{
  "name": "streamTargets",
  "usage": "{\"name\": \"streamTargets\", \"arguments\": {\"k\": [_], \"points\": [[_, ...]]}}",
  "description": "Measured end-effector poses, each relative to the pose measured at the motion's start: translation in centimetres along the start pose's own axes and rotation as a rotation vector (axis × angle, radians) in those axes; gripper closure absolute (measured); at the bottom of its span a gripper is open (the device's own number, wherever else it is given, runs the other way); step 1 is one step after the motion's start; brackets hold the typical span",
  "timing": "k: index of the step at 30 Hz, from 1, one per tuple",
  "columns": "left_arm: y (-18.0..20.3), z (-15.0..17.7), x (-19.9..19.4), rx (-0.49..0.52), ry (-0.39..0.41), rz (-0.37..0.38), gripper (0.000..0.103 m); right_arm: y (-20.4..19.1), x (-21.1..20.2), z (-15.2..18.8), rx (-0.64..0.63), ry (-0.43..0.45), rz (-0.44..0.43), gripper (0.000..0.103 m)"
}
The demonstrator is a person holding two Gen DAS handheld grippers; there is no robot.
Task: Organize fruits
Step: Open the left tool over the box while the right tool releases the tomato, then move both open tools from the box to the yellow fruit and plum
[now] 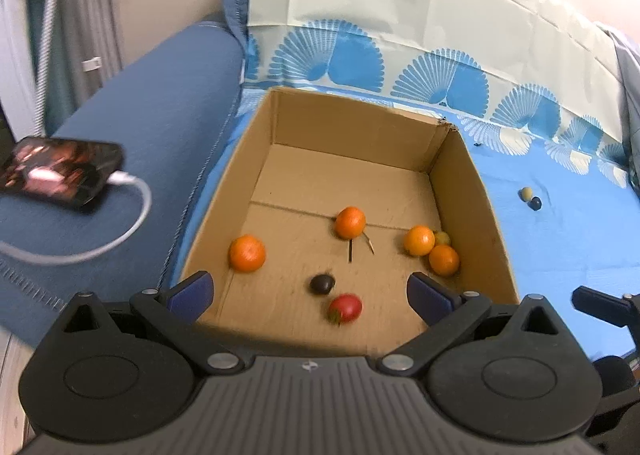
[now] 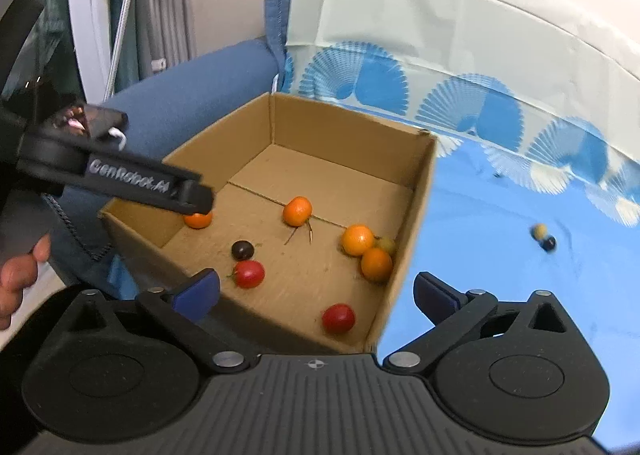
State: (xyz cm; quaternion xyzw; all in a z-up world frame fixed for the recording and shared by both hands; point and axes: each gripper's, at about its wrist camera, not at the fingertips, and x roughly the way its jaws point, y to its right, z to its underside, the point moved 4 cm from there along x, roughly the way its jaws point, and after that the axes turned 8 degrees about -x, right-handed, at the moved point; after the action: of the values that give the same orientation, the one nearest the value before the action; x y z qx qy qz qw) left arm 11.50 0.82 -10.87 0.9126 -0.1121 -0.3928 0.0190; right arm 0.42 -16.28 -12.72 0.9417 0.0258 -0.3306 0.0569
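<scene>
An open cardboard box (image 1: 352,123) (image 2: 344,127) sits on a blue patterned cloth. Inside lie several oranges (image 1: 247,253) (image 2: 357,240), a dark round fruit (image 1: 322,283) (image 2: 242,250), a small yellowish fruit (image 1: 442,237) and a red tomato (image 1: 345,307) (image 2: 249,273). The right wrist view shows a second red tomato (image 2: 338,318) near the box's front right corner. My left gripper (image 1: 310,287) hangs open above the box's near side, holding nothing. My right gripper (image 2: 316,283) is open and empty over the box's right front corner. A pale fruit and a dark fruit (image 1: 531,199) (image 2: 544,237) lie together on the cloth, right of the box.
A phone (image 1: 60,177) with a white cable (image 1: 120,239) rests on the blue sofa arm (image 1: 168,127) left of the box. A person's hand (image 2: 20,283) holds the left tool at the left edge. The cloth (image 1: 560,255) stretches right of the box.
</scene>
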Motion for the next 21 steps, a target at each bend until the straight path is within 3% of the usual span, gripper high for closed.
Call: {"name": "streamTargets", "arguments": {"k": [7, 21], "points": [[-0.2, 2.3, -5.1, -0.02, 0.035, -0.002, 0.0, -0.5, -5.4, 0.5, 0.051, 0.091, 0.015, 0.001], [1.4, 3.5, -11.0, 0.015, 0.135, 0.028, 0.0, -1.6, -10.8, 1.4, 0.041, 0.192, 0.035, 0.001]]}}
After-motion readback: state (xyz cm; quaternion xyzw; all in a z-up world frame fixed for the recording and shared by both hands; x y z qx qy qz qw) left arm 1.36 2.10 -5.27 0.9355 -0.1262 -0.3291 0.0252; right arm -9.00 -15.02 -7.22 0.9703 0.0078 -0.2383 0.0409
